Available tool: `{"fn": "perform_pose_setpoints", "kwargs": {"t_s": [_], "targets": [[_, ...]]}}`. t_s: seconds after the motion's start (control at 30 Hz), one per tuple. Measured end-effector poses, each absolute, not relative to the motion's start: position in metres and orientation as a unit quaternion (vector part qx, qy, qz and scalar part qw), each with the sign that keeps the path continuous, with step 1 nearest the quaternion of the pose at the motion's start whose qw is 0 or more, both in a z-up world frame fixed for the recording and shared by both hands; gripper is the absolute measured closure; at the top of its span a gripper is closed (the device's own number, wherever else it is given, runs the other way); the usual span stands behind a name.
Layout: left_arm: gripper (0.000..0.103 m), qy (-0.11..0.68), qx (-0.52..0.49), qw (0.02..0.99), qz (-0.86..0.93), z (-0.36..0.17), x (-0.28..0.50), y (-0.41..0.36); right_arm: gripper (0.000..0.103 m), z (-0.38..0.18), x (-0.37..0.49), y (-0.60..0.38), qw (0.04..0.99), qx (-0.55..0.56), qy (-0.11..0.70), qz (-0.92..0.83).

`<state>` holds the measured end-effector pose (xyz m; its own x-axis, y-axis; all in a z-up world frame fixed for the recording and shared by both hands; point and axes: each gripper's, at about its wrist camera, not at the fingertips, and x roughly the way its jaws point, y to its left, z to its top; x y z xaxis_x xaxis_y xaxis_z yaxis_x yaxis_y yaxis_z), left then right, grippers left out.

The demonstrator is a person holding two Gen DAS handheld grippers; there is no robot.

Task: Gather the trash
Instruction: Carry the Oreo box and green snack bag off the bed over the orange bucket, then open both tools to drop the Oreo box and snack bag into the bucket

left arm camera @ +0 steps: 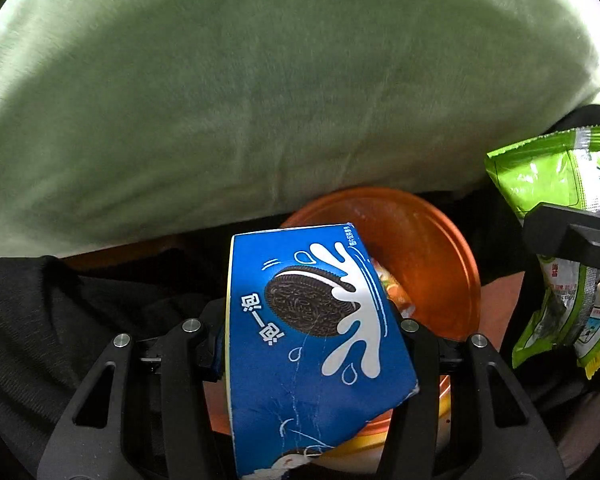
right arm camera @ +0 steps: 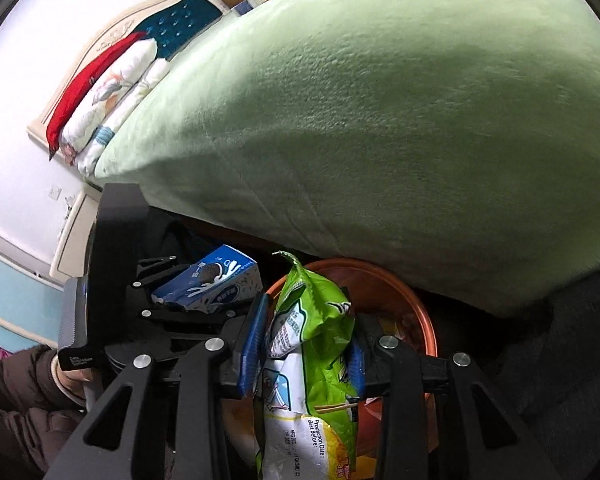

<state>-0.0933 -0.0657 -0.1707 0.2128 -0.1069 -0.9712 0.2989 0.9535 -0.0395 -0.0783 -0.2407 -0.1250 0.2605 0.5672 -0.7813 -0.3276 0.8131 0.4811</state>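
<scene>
Left wrist view shows the left gripper (left arm camera: 312, 344) clamped on one blue cookie box (left arm camera: 308, 344), its jaws closed against the box's two sides; the box is printed with a dark sandwich cookie in a white milk splash and some white characters too stylised to read, and one near corner is dented. It hangs tilted over one round orange bin (left arm camera: 432, 256), inside which a bit of colourful wrapper shows, though it is too hidden by the box to identify. At the right edge of that view the right gripper holds one green snack bag (left arm camera: 540, 184). From the right wrist view, the right gripper (right arm camera: 304, 356) has its blue pads (right arm camera: 252, 344) pressed narrowly on the crumpled green and white bag (right arm camera: 312, 320), which stands upright over the bin (right arm camera: 416, 312); near its lower end the words "Production Date:" and "Best Before:" can be read, the smaller print is not legible. The left gripper's black body to the left bears a small label too fine to read, and a hand in a dark sleeve (right arm camera: 28, 384) grips its handle. A pale green blanket (right arm camera: 380, 120) on a bed fills the far part of both views, with two folded floral quilts (right arm camera: 112, 92) and a red cloth (right arm camera: 88, 80) against the headboard (right arm camera: 172, 20).
</scene>
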Motion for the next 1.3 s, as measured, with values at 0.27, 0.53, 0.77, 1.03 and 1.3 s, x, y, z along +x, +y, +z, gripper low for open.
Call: {"fn": "perform_pose_setpoints", "kwargs": {"t_s": [0.27, 0.53, 0.77, 1.03, 1.3], "targets": [[0.053, 0.631, 0.075, 0.761, -0.131, -0.177, -0.091, -0.064, 0.064, -0.128, -0.076, -0.234, 0.779, 0.103, 0.55, 0.284], [0.031, 0.65, 0.079, 0.744, -0.133, -0.18, -0.086, -0.069, 0.042, -0.126, -0.077, -0.239, 0.784, 0.111, 0.546, 0.275], [0.031, 0.647, 0.072, 0.748, -0.127, -0.175, -0.083, -0.07, 0.041, -0.119, -0.079, -0.255, 0.796, 0.118, 0.531, 0.266], [0.031, 0.592, 0.075, 0.792, -0.126, -0.137, -0.094, -0.06, 0.038, -0.081, -0.085, -0.272, 0.82, 0.116, 0.488, 0.277], [0.021, 0.488, 0.048, 0.864, -0.113, -0.051, -0.09, -0.028, 0.021, -0.018, -0.074, -0.289, 0.867, 0.123, 0.392, 0.281]]}}
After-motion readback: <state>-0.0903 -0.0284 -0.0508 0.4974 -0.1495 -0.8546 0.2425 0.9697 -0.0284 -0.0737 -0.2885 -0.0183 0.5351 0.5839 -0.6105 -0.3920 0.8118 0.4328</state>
